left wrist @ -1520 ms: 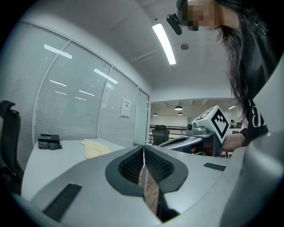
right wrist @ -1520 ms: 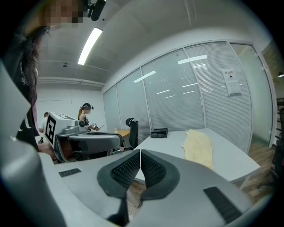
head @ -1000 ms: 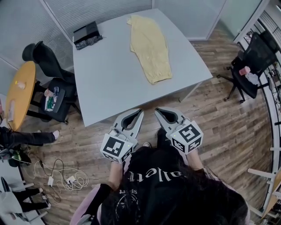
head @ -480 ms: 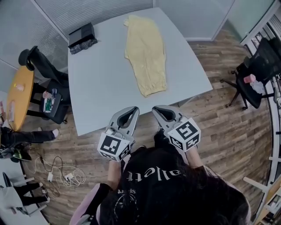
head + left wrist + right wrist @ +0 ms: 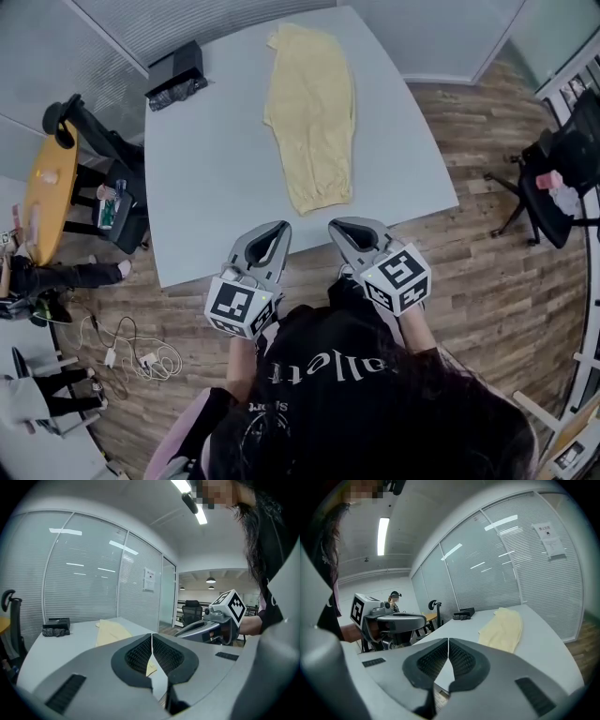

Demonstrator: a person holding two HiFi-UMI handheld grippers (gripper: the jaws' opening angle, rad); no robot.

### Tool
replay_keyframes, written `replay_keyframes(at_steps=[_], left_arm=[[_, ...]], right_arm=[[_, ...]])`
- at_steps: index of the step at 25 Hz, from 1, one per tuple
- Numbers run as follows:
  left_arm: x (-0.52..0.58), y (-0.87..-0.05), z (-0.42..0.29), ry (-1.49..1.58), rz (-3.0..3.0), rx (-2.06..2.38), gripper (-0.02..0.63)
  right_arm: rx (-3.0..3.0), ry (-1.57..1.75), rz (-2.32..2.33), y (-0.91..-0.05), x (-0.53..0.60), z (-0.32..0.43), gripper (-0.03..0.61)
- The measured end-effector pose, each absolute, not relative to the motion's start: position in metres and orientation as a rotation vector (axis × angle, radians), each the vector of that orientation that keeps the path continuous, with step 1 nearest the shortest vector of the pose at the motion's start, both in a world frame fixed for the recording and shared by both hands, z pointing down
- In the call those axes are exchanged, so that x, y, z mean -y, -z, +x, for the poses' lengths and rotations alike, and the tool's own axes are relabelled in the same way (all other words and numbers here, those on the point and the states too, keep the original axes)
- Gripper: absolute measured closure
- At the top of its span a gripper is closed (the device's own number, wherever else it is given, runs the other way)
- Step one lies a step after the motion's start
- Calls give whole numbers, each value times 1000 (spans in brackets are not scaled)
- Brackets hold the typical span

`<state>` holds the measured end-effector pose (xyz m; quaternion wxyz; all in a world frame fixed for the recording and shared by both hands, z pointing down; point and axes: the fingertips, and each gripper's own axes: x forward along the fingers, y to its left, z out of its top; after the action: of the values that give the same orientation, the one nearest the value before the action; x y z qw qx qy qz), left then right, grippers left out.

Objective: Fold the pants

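Both grippers had come forward from over the floor to the table's near edge. The two, left gripper (image 5: 274, 234) and right gripper (image 5: 345, 231), sat side by side, each with its jaws pressed together on nothing. One pair of pale yellow pants (image 5: 309, 112) lay flat on the single grey table (image 5: 206, 169), right of centre. Its long axis ran away from the person, cuffs nearest. One black box (image 5: 175, 73) sat at the far left corner. Wood floor (image 5: 506, 272) and blinded glass partitions (image 5: 187, 23) surrounded it.

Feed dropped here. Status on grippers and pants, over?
Left gripper, right gripper shut, empty, at near edge of table. Yellow pants flat on it, untouched. Black box far corner, apart.
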<state>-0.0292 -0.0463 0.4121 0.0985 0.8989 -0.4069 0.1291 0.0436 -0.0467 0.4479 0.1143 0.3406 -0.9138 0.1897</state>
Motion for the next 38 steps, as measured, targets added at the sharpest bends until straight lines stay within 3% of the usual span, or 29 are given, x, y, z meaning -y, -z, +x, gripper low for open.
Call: replay_keyframes(at_steps=[25,38], left_arm=[[62,-468,-46,-536,2459,1343,588],[87,-573,-25,-815,2460,1074,586]], right_arm=[[2600,-694,898,-504,86,71,554],[2425,-620,955,-566,114,77,549]])
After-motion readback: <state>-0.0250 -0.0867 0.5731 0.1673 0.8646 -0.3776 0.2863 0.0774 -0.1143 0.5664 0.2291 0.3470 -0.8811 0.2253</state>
